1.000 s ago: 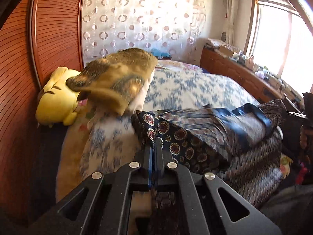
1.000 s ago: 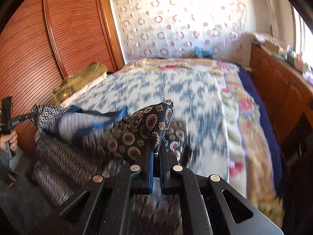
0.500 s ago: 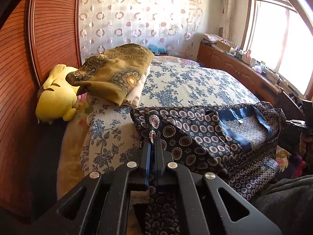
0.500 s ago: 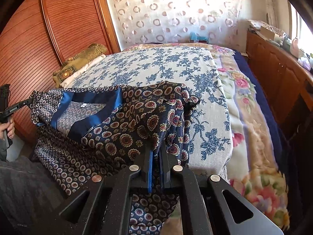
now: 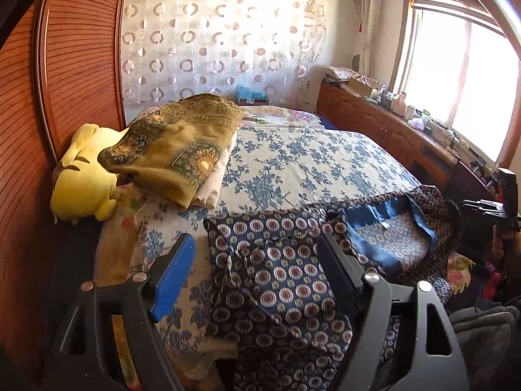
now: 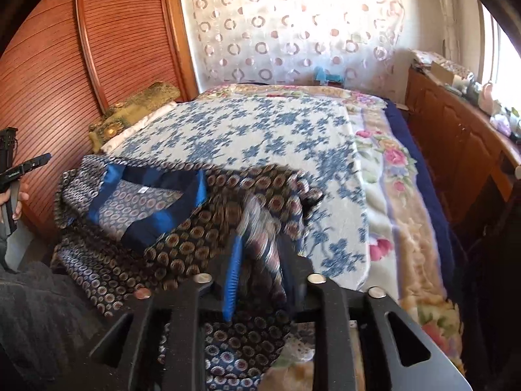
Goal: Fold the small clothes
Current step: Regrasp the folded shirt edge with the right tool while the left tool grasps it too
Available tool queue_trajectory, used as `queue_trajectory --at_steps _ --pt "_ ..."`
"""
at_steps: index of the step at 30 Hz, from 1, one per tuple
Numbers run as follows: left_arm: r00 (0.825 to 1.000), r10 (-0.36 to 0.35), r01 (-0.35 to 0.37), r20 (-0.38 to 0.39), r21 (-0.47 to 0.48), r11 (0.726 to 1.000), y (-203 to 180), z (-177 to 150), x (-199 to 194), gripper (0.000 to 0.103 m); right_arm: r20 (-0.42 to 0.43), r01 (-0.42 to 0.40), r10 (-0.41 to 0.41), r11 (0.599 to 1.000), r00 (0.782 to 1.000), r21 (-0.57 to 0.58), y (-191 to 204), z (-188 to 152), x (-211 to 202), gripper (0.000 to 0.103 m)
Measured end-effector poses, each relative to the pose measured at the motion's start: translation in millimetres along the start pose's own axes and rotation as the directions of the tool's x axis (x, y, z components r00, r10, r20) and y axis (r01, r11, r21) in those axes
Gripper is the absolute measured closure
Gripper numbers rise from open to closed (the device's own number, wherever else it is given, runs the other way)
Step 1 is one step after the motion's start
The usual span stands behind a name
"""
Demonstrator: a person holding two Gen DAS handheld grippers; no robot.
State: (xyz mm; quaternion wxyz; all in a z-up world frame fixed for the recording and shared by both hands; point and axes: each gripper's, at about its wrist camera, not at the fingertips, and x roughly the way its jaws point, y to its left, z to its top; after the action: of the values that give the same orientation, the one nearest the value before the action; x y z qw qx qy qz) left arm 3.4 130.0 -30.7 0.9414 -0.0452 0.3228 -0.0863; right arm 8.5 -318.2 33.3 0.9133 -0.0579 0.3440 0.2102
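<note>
A dark navy garment with round medallion print and a blue neckband (image 5: 286, 270) lies across the near edge of the bed, its lower part hanging over the side. It also shows in the right wrist view (image 6: 182, 224). My left gripper (image 5: 257, 254) is open, its fingers either side of the garment's left shoulder. My right gripper (image 6: 260, 254) is open, with a blurred fold of the garment's right shoulder slipping between its fingers.
The bed has a blue floral cover (image 5: 309, 166). A folded olive-gold cloth (image 5: 176, 150) and a yellow plush toy (image 5: 84, 179) sit at its left by the wooden wardrobe (image 5: 65, 65). A wooden sideboard (image 6: 456, 137) with clutter runs under the window on the right.
Both grippers held the garment's shoulders and laid it down on the bed edge. Now both have opened and let go; the cloth at the right gripper is still moving.
</note>
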Motion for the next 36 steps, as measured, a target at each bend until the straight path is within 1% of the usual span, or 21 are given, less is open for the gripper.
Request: queue_trajectory --at_steps 2,4,7,10,14,18,20,24,27,31,36 --pt "1.000 0.002 -0.002 -0.001 -0.005 1.000 1.2 3.6 9.2 0.025 0.016 0.016 -0.016 1.000 1.000 0.001 -1.7 3.3 -0.1 0.058" --pt "1.000 0.020 -0.021 -0.018 -0.010 1.000 3.6 8.7 21.6 0.025 0.026 0.026 -0.026 1.000 0.999 0.001 -2.8 7.1 3.3 0.057" --pt "0.999 0.043 -0.044 -0.025 -0.011 0.999 6.9 12.6 36.1 0.025 0.038 0.045 -0.045 0.999 0.998 -0.007 -0.8 12.4 10.1 0.055" --pt "0.998 0.056 -0.056 -0.039 0.001 0.998 6.8 15.6 48.6 0.025 0.049 0.048 -0.047 0.999 0.998 -0.022 4.4 17.0 16.8 0.052" --pt "0.996 0.072 -0.071 -0.051 0.028 0.997 9.4 18.9 64.2 0.025 0.057 0.042 -0.041 0.999 0.998 -0.021 4.5 22.5 29.0 0.043" --pt "0.996 0.041 -0.042 -0.076 -0.012 0.999 22.0 16.8 78.2 0.025 0.042 0.084 -0.083 0.996 0.996 -0.023 -1.9 26.1 46.6 0.040" --pt "0.996 0.038 -0.040 -0.085 -0.023 0.999 26.3 14.7 83.3 0.025 0.026 0.105 -0.105 0.994 0.994 -0.012 -7.5 26.6 56.5 0.040" --pt "0.993 0.046 -0.051 -0.113 -0.041 0.998 33.2 10.4 93.9 0.025 -0.011 0.120 -0.119 0.992 0.993 0.031 -20.6 30.9 78.0 0.040" --pt "0.990 0.053 -0.059 -0.130 -0.040 0.997 36.3 9.5 100.2 0.025 -0.045 0.103 -0.101 0.993 0.994 0.064 -28.6 36.9 95.7 0.040" --pt "0.987 0.057 -0.065 -0.149 -0.046 0.997 39.5 7.9 107.1 0.025 -0.067 0.081 -0.075 0.992 0.995 0.093 -30.8 43.6 115.8 0.040" --pt "0.984 0.058 -0.066 -0.171 -0.041 0.997 39.0 3.0 113.7 0.025 -0.112 0.084 -0.071 0.989 0.991 0.119 -32.5 41.9 131.2 0.040"
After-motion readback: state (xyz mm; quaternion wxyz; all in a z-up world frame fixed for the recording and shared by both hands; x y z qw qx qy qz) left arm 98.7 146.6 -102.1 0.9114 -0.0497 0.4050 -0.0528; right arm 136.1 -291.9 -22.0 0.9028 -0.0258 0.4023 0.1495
